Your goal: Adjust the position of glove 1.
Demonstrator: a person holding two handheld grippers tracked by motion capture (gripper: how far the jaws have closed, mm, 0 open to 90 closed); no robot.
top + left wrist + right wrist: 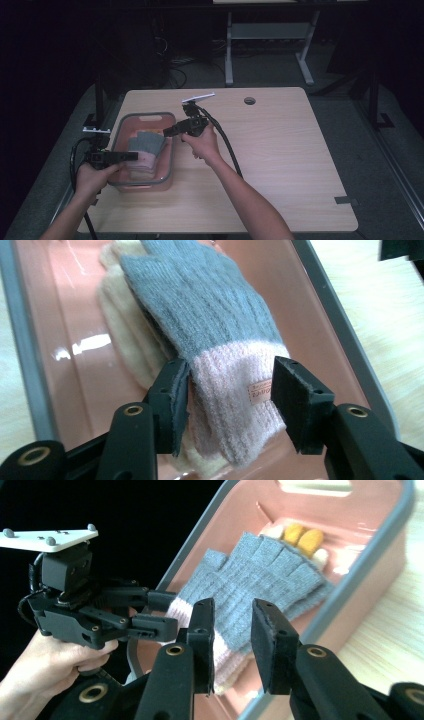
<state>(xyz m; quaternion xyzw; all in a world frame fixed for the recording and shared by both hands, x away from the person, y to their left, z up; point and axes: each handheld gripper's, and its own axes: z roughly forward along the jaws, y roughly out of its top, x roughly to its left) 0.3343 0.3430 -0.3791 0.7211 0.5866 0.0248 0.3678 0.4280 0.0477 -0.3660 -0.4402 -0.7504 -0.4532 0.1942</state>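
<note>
A grey knit glove [145, 142] with a pink cuff lies on top of cream gloves [120, 325] inside a pink bin with a grey rim [170, 165] at the table's left. My left gripper [230, 395] reaches in from the bin's near left. Its jaws straddle the pink cuff and stand apart, not pressing on it. My right gripper [232, 635] hovers over the bin's right rim [370, 550] and points at the grey glove [270, 575], open with nothing between its pads. The left gripper [150, 612] also appears in the right gripper view. Yellow fingertips [302, 537] peek out at the bin's far end.
The light wooden table [280, 150] stretches to the right of the bin. It has a round cable hole [249, 100] at the back and a dark tape strip [346, 201] near the front right corner. The right gripper's cable [227, 145] trails over the table. Another table's legs [229, 50] stand behind.
</note>
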